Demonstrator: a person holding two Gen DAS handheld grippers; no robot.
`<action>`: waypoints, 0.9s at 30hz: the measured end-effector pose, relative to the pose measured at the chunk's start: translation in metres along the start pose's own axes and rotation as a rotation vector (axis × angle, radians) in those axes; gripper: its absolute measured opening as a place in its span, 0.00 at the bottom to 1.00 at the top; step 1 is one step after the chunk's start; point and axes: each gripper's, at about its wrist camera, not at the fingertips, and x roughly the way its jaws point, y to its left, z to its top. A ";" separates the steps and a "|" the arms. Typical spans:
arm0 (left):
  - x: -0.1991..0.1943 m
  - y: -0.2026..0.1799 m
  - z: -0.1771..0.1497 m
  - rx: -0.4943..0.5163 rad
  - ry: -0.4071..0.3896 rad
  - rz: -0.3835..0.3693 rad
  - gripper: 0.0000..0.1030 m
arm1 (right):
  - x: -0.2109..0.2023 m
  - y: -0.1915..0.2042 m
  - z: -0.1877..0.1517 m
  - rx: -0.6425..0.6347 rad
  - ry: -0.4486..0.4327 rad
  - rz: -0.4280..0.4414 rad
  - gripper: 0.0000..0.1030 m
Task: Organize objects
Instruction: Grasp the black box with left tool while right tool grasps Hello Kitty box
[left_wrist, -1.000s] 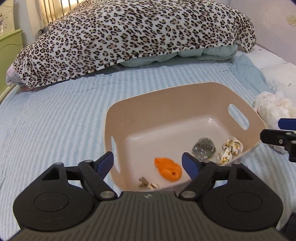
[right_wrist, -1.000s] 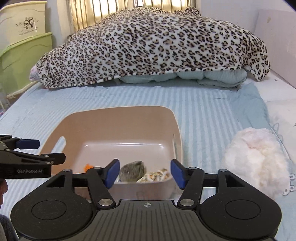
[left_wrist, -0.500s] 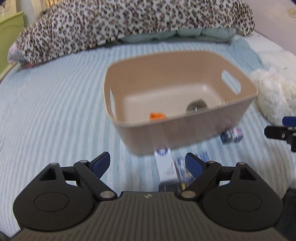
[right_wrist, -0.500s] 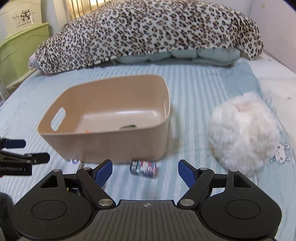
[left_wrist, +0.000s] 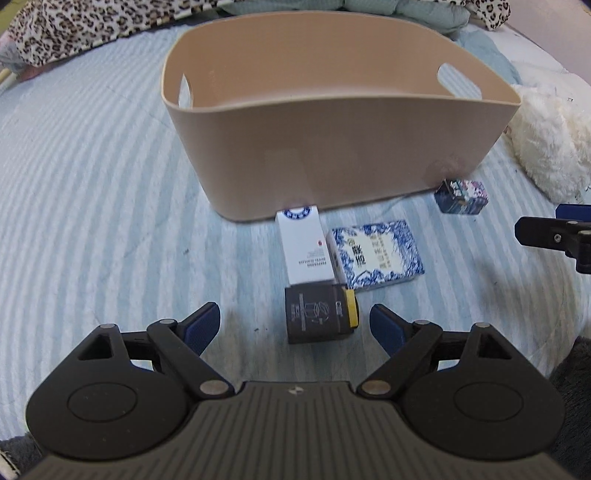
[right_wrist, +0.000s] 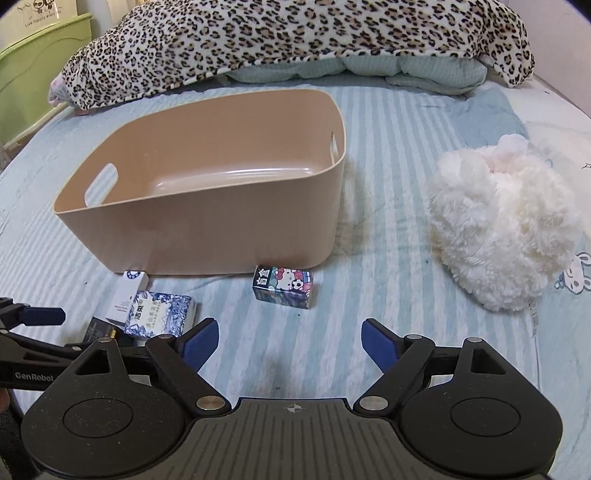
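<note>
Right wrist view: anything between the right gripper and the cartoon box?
Nothing. In the right wrist view only bare striped bedsheet lies between the open right gripper and the cartoon box.

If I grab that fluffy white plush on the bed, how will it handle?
The white plush looks soft and squashy, so fingers would probably sink into its long pile. It likely weighs little for its bulk. Slumped on the bedsheet, it seems unlikely to roll.

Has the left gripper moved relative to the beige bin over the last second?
Yes. The left gripper has pulled back and dropped lower, from over the beige bin to the boxes in front.
</note>
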 end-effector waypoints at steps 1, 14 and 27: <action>0.002 0.001 -0.001 -0.003 0.005 -0.004 0.86 | 0.003 0.000 -0.001 0.001 0.005 -0.002 0.85; 0.024 0.025 0.000 -0.048 0.031 -0.028 0.77 | 0.062 0.001 0.006 0.079 0.026 -0.046 0.87; 0.025 0.032 0.006 -0.042 0.017 -0.012 0.45 | 0.086 0.008 0.011 0.081 -0.014 -0.051 0.46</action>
